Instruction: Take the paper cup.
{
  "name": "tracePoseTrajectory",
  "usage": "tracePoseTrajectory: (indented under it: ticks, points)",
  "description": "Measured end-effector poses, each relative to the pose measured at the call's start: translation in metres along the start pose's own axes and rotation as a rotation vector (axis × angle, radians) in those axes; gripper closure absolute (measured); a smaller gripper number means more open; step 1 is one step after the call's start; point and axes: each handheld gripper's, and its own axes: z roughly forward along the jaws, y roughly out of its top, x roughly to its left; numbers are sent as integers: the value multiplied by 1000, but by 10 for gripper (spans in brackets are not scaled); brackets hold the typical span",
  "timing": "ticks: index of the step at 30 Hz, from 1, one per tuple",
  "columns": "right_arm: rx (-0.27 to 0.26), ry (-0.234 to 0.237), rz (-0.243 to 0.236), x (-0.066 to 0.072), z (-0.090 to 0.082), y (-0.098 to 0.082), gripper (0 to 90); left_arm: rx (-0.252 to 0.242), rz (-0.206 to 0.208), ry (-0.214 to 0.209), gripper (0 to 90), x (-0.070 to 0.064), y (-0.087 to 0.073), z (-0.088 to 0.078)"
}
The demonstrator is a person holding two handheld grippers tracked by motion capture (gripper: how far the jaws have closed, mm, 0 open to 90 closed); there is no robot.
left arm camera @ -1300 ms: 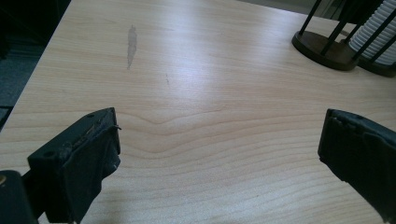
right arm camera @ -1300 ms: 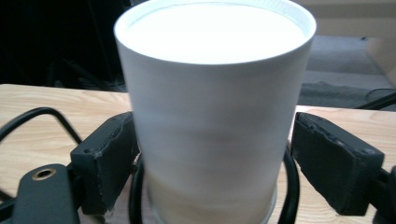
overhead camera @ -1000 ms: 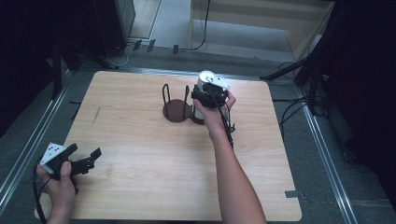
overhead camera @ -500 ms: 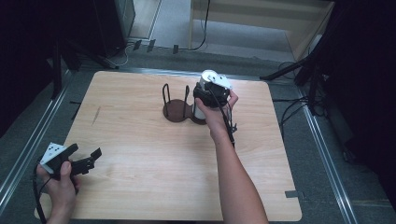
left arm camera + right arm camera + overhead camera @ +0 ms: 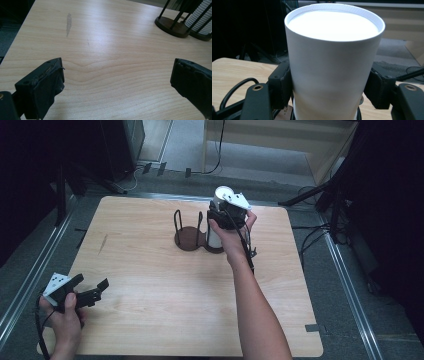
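High view: wooden table (image 5: 150, 270) across the middle of the frame, grey floor and cables around it. Upper centre: right gripper (image 5: 226, 217) clamped on a white paper cup (image 5: 221, 196), jaws having just been closing with the cup between them. Cup raised above a white stack of cups (image 5: 214, 237) seated in the right ring of a dark wire cup holder (image 5: 190, 234); left ring bare. Lower left: left gripper (image 5: 90, 292) in a hand at the table's edge, jaws spread, nothing between.

Right gripper view: cup (image 5: 332, 65) upright at centre, rim at the top of the frame, black pads pressed against both sides of its lower wall.

Left gripper view: two black jaws set wide apart at lower left and lower right, bare wood grain (image 5: 112, 62) between. Upper right corner: holder base (image 5: 172, 25) and ribbed cup stack (image 5: 203, 17).
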Motion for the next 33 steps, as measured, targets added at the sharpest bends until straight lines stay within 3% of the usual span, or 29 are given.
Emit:
tracePoseTrajectory:
  ticks: [16,33]
  points:
    - [-91,6,-6,-6,-27,29,329,-8,-1,8,0,0,0,0]
    - [-110,3,19,-13,-56,44,326,-3,-2,22,0,-1,0,0]
